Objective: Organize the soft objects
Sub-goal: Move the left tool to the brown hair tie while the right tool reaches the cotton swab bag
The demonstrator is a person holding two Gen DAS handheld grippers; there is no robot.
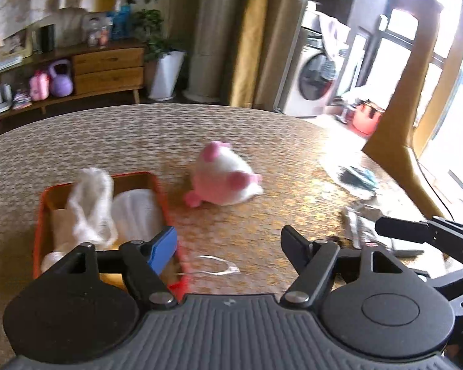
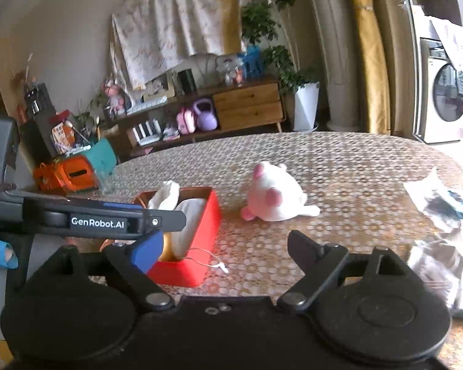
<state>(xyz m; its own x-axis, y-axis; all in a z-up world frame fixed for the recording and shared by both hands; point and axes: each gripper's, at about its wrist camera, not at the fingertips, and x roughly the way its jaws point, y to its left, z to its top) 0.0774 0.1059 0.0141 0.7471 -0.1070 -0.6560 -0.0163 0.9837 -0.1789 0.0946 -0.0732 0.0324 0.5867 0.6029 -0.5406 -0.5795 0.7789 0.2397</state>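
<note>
A white and pink plush toy [image 1: 223,178] lies on its side on the patterned table, right of a red box [image 1: 162,199]. The box holds white mesh bags [image 1: 91,206]. My left gripper [image 1: 230,246] is open and empty, low over the table, its left finger at the box's near right corner. In the right wrist view the plush toy [image 2: 273,195] lies ahead, the red box [image 2: 208,225] to its left. My right gripper [image 2: 222,248] is open and empty. The left gripper's arm [image 2: 102,222] crosses at the left.
A thin white cord [image 1: 219,266] lies on the table beside the box. Papers and packets [image 1: 359,182] lie at the right side of the table, also in the right wrist view [image 2: 441,203]. A wooden sideboard [image 2: 247,106] and a washing machine [image 1: 314,77] stand beyond the table.
</note>
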